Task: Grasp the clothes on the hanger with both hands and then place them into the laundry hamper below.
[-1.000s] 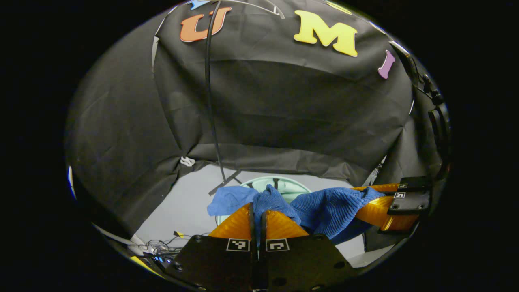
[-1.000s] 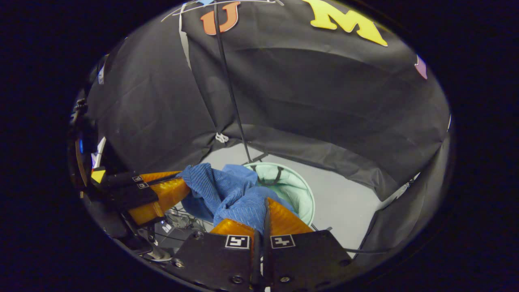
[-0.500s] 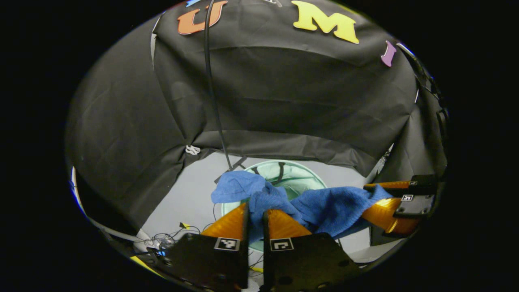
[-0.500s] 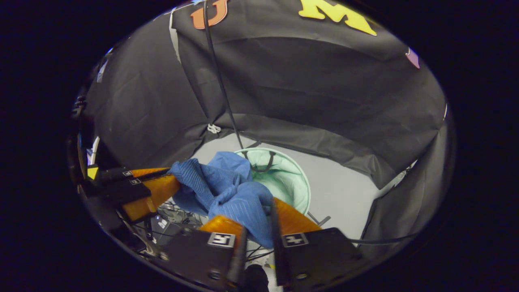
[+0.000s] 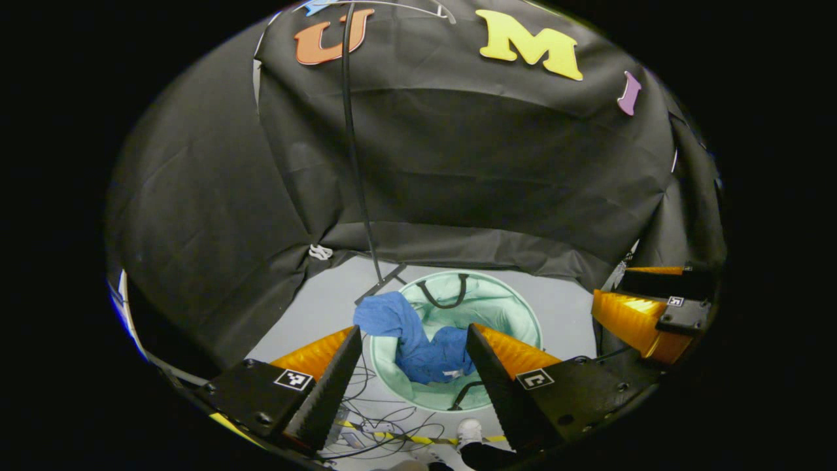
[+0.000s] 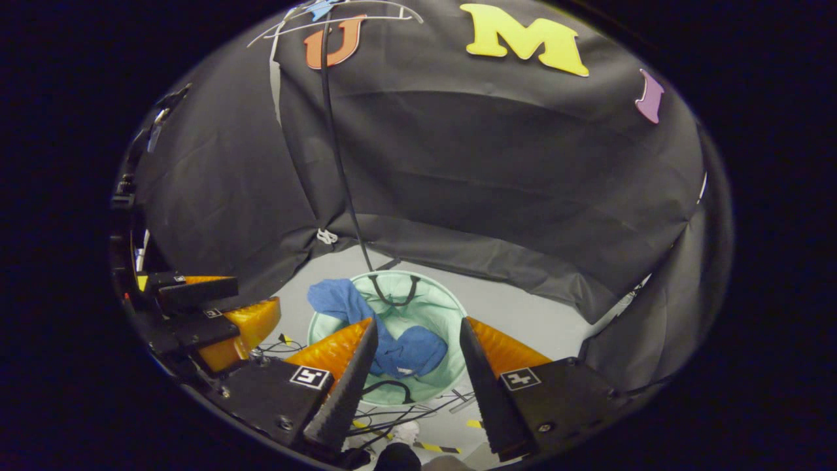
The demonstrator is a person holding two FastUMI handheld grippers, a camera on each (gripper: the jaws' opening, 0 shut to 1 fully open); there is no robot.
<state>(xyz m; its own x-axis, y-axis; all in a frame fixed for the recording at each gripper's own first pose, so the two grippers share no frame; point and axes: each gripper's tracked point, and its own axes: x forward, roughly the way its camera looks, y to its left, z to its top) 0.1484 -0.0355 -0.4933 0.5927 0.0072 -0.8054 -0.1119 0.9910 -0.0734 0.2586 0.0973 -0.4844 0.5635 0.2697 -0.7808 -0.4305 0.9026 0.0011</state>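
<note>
Both the left tongs (image 5: 413, 340) and the right tongs (image 6: 417, 333) are standing wide and empty above the laundry hamper (image 5: 523, 314), because the blue clothes (image 5: 425, 350) are already lying inside it, one part hanging over its rim.

One blue garment (image 5: 418, 343); one green hamper (image 5: 523, 314); two grippers; possibly one hanger (image 6: 340, 13).

Your left gripper's (image 5: 413, 340) fingers hide the near sides of the hamper (image 5: 523, 314), and part of the blue clothes (image 5: 418, 340) sits out of sight below its rim. At the top edge of the right gripper view the hanger (image 6: 340, 16) is cut off. At the bottom centre, your shoe (image 5: 468, 432) and the floor cables (image 5: 379, 418) are too small and cropped to make out.
</note>
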